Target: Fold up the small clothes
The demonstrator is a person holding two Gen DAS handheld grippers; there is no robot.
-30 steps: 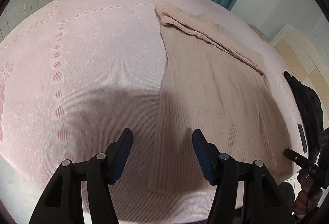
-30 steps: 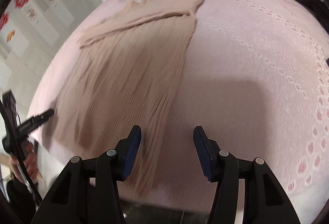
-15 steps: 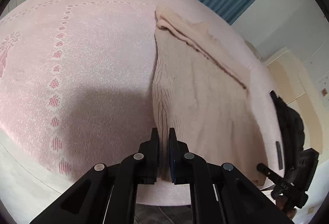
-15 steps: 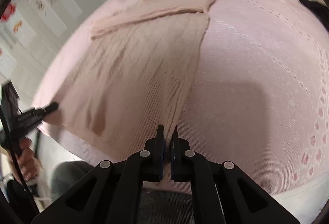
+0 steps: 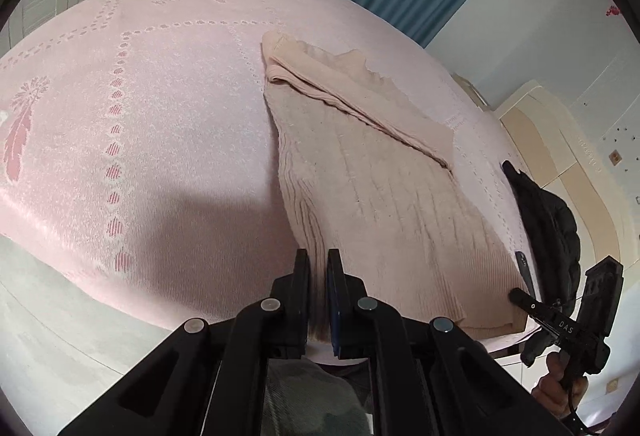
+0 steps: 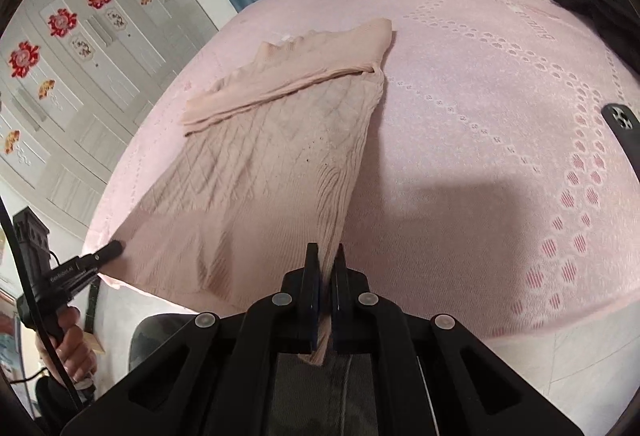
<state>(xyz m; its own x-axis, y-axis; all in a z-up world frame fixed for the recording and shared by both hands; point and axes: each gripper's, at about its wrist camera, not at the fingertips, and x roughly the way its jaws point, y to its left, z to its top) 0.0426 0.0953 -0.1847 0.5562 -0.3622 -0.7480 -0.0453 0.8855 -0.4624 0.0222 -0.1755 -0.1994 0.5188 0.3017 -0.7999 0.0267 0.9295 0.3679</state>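
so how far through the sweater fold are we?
Done: sleeves already lie folded across the top of the beige sweater on the pink bedspread. In hand: left gripper and right gripper are each shut on a hem corner, lifting it. Left: carrying the hem up toward the collar; that bottom-to-top fold hasn't started.

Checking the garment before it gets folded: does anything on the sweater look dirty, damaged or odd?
Yes. The beige sweater has small dark specks scattered over its knit near the right-hand edge, above where the right gripper pinches the hem. They look like lint or dirt; no tear is visible.
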